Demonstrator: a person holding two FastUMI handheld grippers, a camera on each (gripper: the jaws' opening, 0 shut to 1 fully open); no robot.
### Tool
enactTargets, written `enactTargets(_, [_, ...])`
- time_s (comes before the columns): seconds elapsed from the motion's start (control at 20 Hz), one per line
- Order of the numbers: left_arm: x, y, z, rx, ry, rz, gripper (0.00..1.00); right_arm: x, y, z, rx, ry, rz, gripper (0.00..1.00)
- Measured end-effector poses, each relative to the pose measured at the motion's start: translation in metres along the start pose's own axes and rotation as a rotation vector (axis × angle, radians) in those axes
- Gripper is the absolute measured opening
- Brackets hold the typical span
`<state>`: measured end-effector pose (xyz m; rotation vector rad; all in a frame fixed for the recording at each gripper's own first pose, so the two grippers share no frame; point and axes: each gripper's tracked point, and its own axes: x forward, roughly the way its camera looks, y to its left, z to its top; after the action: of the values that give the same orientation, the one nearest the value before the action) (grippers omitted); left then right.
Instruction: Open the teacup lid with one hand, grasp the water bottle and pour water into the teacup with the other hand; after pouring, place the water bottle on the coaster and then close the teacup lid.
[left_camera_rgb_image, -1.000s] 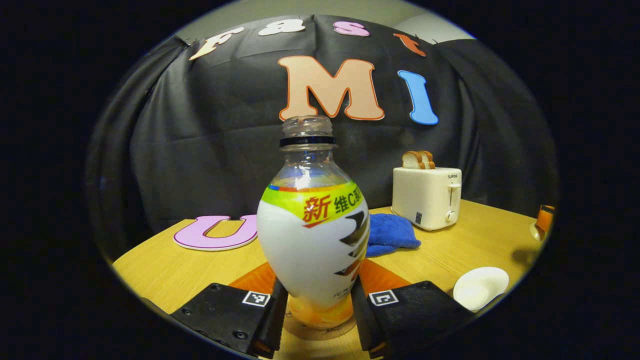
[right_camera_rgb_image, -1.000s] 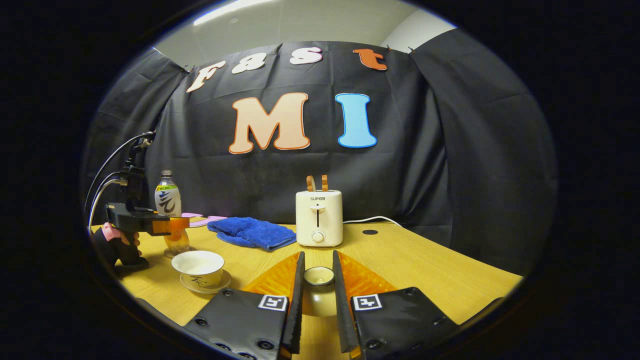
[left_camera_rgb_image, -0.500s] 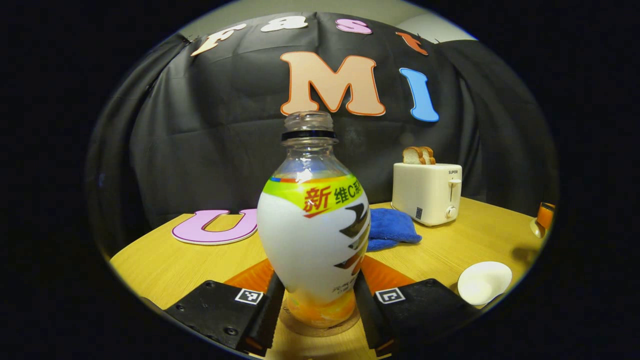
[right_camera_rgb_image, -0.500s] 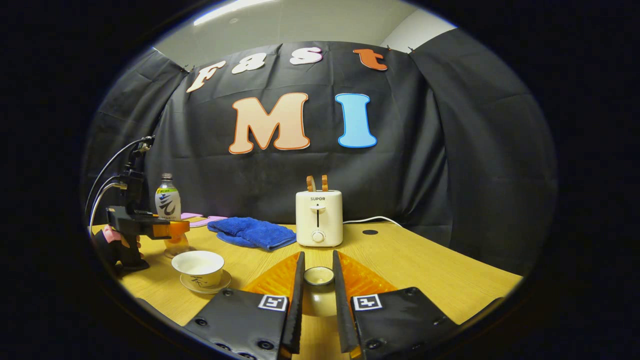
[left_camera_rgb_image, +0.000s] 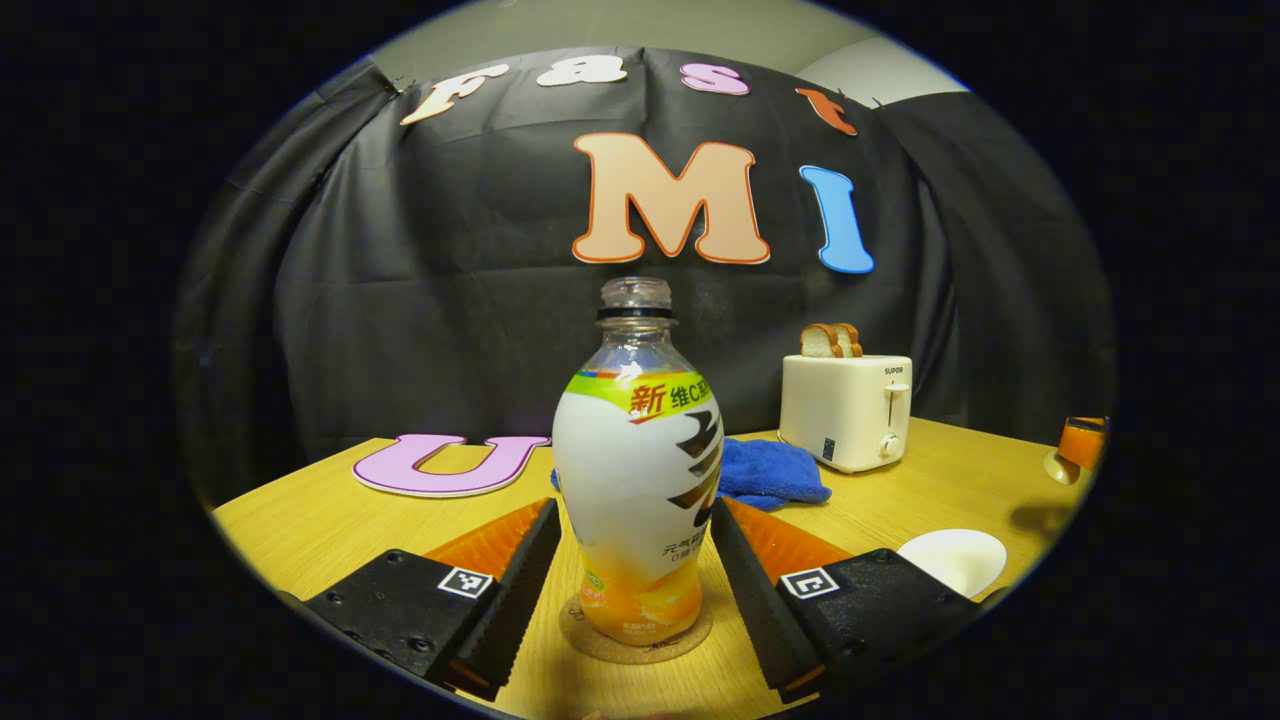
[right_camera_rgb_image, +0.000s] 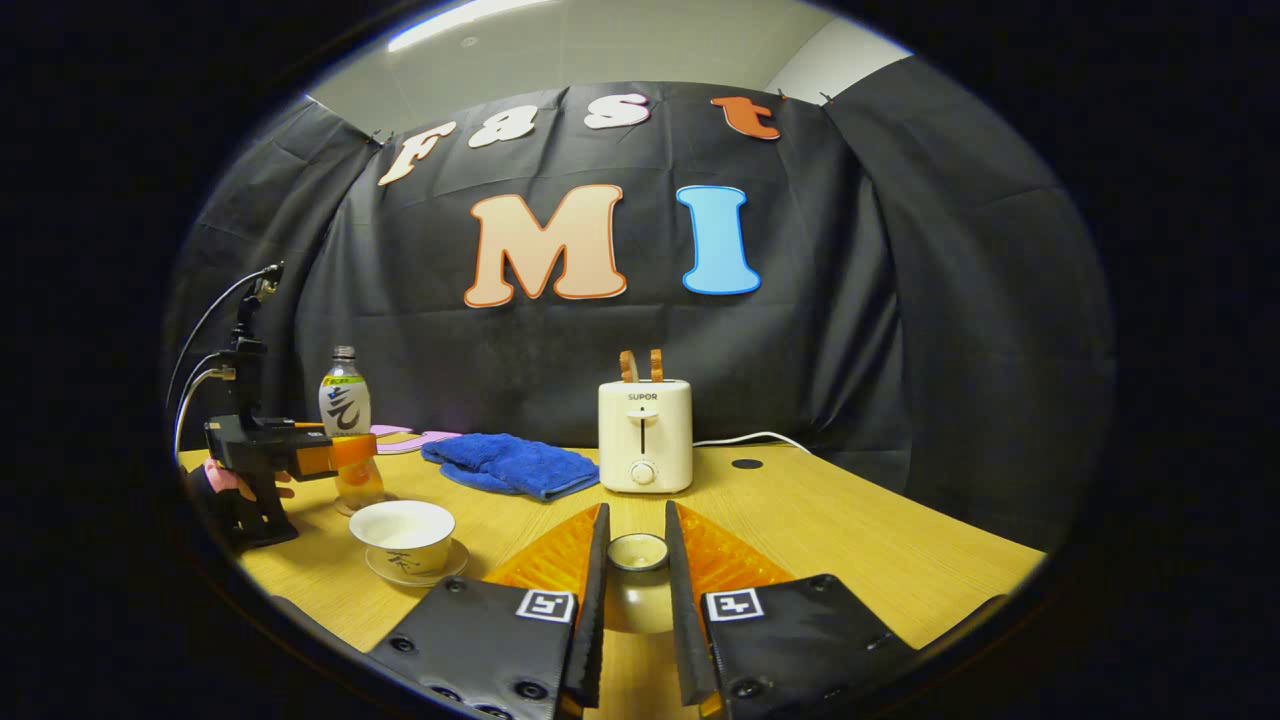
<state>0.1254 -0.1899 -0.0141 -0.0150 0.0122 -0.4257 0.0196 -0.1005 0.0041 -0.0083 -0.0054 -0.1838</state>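
The uncapped water bottle (left_camera_rgb_image: 640, 470) stands upright on a round cork coaster (left_camera_rgb_image: 635, 642). My left gripper (left_camera_rgb_image: 632, 512) is open, with a finger on each side of the bottle and a gap to it on both sides. The white teacup (right_camera_rgb_image: 405, 528) sits uncovered on its saucer (right_camera_rgb_image: 415, 575), just right of the bottle (right_camera_rgb_image: 345, 412) and the left gripper (right_camera_rgb_image: 352, 452) in the right gripper view. My right gripper (right_camera_rgb_image: 636, 515) is shut on the teacup lid (right_camera_rgb_image: 638, 555) and holds it above the table. The teacup (left_camera_rgb_image: 952, 560) also appears low on the right in the left gripper view.
A cream toaster (right_camera_rgb_image: 645, 435) with bread slices stands at the back of the wooden table (right_camera_rgb_image: 850, 530). A blue cloth (right_camera_rgb_image: 510, 465) lies left of it. A person's hand (right_camera_rgb_image: 232, 482) holds the left gripper near the table's left edge.
My left gripper has let go of the bottle, opened and drawn back a little; the bottle now stands free on the coaster. The right gripper and lid have stayed put.
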Motion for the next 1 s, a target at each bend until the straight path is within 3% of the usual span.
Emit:
enactTargets(0.6, [-0.094, 0.003, 0.007, 0.001, -0.027, 0.051, 0.87, -0.002, 0.016, -0.001, 0.003, 0.004, 0.083, 0.33])
enactTargets(1.0, [-0.126, 0.049, 0.008, 0.007, -0.018, 0.249, 0.87, 0.005, 0.053, -0.003, 0.005, 0.008, 0.146, 0.33])
